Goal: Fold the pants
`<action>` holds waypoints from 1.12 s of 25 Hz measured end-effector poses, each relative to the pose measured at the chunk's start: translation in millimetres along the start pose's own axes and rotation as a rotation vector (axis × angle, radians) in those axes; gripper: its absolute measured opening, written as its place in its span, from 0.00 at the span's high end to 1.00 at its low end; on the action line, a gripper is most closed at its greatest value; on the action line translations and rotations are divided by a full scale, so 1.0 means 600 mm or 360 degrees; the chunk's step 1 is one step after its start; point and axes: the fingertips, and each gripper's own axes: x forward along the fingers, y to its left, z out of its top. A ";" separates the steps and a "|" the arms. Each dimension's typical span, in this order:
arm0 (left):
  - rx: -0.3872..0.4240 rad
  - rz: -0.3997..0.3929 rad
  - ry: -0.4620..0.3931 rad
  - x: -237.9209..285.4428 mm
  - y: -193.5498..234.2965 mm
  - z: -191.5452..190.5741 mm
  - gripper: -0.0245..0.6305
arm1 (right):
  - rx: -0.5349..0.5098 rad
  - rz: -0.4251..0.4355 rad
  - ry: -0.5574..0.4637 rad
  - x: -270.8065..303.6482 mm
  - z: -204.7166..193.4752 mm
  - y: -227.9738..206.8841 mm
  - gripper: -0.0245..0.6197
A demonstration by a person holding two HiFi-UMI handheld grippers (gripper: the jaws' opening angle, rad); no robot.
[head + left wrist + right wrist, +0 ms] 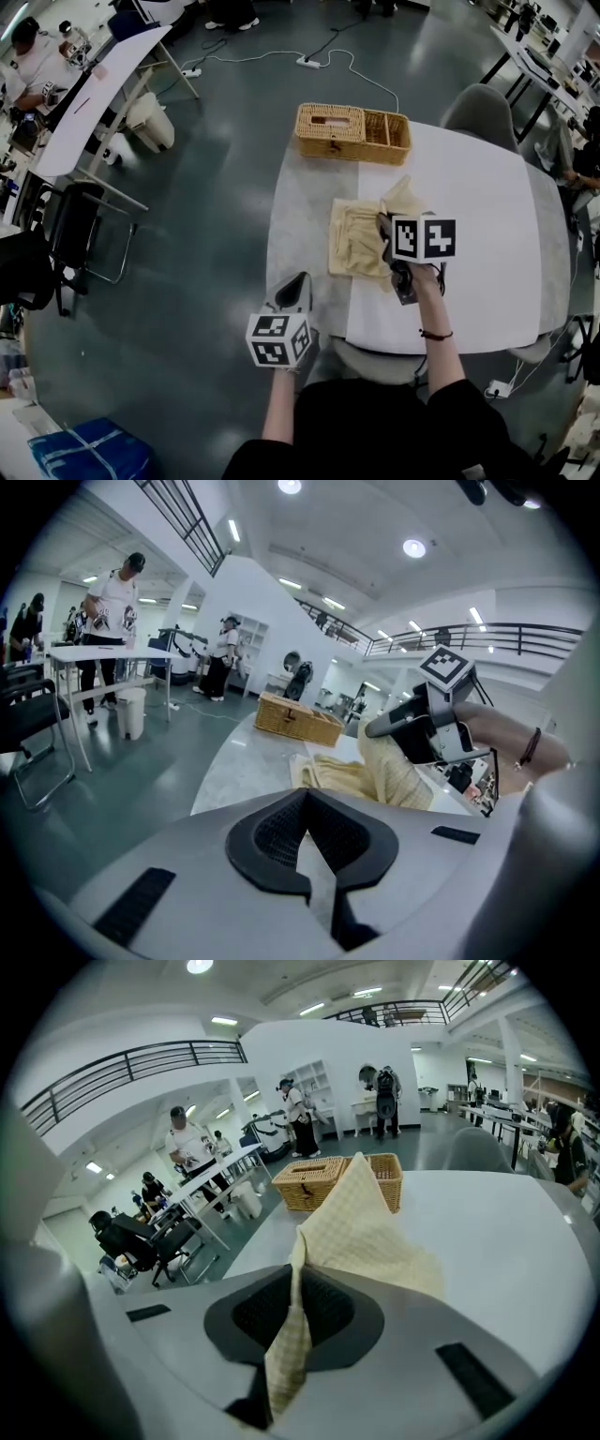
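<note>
1. Pants [354, 242]: pale yellow check, bunched near the table's [478, 197] left edge, just short of the wicker basket [352, 133].
2. Right gripper [292, 1312]: clamped on a raised fold of the fabric.
3. Left gripper [305, 808]: jaws together, empty, at the near left corner.

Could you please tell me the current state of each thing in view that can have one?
pants: mostly flat on the table, one corner lifted off it.
right gripper: shut on the pants' lifted corner.
left gripper: shut, nothing between its jaws, apart from the pants.
wicker basket: upright at the table's far edge, one section open on top.
</note>
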 end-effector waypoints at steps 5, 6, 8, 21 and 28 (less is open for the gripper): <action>-0.0039 0.0026 0.0005 -0.004 0.020 -0.007 0.95 | -0.0048 -0.0019 0.0077 0.046 -0.011 0.022 0.90; -0.0046 0.0030 0.0006 -0.005 0.023 -0.008 0.95 | -0.0061 -0.0027 0.0093 0.054 -0.013 0.025 0.90; -0.0059 0.0039 0.0010 -0.006 0.030 -0.011 0.95 | -0.0085 -0.0041 0.0122 0.069 -0.018 0.033 0.90; -0.0118 0.0064 0.0030 -0.008 0.047 -0.026 0.95 | -0.0094 -0.0092 0.0245 0.134 -0.045 0.048 0.90; -0.0140 0.0074 0.0030 -0.008 0.053 -0.032 0.95 | -0.0079 -0.0084 0.0256 0.151 -0.054 0.053 0.90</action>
